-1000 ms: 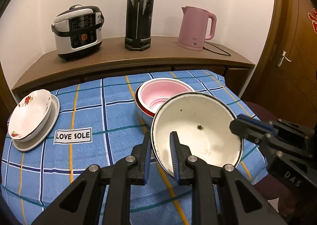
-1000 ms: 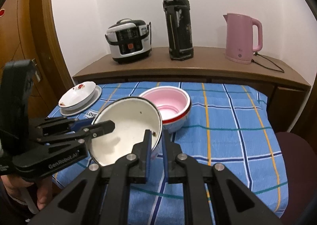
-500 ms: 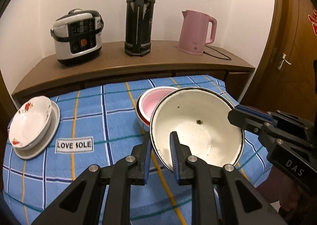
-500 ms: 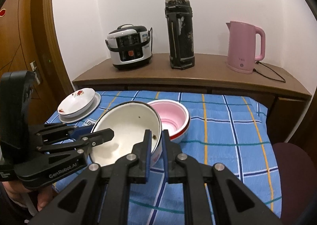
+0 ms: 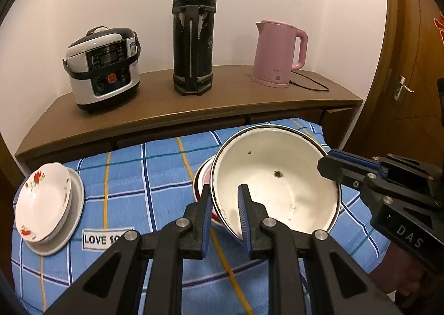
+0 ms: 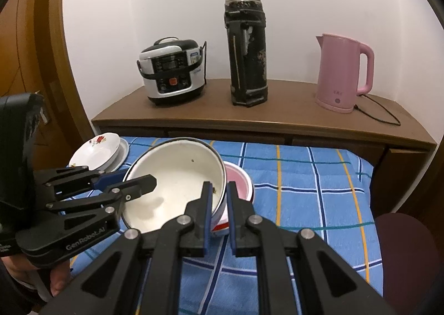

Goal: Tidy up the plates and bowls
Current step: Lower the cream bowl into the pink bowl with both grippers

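My left gripper (image 5: pixel 224 204) and right gripper (image 6: pixel 219 201) both clenched on the white enamel bowl's (image 5: pixel 277 176) rim, bowl tilted at lower centre of frame, above the pink bowl (image 6: pixel 239 181), floral bowl (image 5: pixel 41 201) lower left.

Sideboard (image 5: pixel 194 109) at the back against the wall. On it, left to right: rice cooker (image 5: pixel 104 65), tall flask (image 5: pixel 194 37), kettle (image 5: pixel 277 54), with the kettle's cord (image 5: pixel 313 87) trailing right.

Counter (image 5: pixel 125 170) in front of the sideboard. At its left edge, a small bowl (image 5: pixel 41 201) sits on a plate (image 5: pixel 75 209).

Large bowl (image 5: pixel 277 184) held tilted above the counter. Left gripper (image 5: pixel 224 204) on its near rim, right gripper (image 6: pixel 219 201) on its right rim. A second bowl (image 6: pixel 240 179) sits behind and partly under it.
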A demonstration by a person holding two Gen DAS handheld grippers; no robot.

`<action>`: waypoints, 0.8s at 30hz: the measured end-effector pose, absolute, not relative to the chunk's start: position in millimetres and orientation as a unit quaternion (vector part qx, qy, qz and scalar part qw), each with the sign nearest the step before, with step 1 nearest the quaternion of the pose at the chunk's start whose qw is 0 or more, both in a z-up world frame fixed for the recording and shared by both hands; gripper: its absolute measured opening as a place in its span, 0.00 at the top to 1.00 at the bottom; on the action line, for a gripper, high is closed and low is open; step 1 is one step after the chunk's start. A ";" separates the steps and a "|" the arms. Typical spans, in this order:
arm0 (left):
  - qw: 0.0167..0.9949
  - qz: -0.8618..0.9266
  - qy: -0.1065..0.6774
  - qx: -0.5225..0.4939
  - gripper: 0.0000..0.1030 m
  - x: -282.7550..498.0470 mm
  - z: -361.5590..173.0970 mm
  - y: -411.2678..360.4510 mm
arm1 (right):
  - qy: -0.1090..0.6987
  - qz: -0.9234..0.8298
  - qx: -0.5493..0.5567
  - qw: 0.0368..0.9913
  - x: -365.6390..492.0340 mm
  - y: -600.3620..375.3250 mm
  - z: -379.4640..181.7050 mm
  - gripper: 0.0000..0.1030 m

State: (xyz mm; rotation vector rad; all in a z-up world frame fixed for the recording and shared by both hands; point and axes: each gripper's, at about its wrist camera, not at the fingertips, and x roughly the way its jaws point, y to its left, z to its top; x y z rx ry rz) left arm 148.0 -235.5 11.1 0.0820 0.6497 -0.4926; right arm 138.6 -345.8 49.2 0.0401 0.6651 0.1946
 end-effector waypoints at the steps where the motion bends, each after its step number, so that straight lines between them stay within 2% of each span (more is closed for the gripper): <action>1: 0.917 -0.240 0.318 0.040 0.81 151.3 11.2 -236.6 | 0.326 0.094 0.019 0.940 141.4 -346.6 49.0 0.90; 24: 0.889 -0.269 0.369 0.039 0.81 214.1 -13.4 -250.3 | 0.372 0.077 0.014 0.925 192.6 -353.6 28.4 0.90</action>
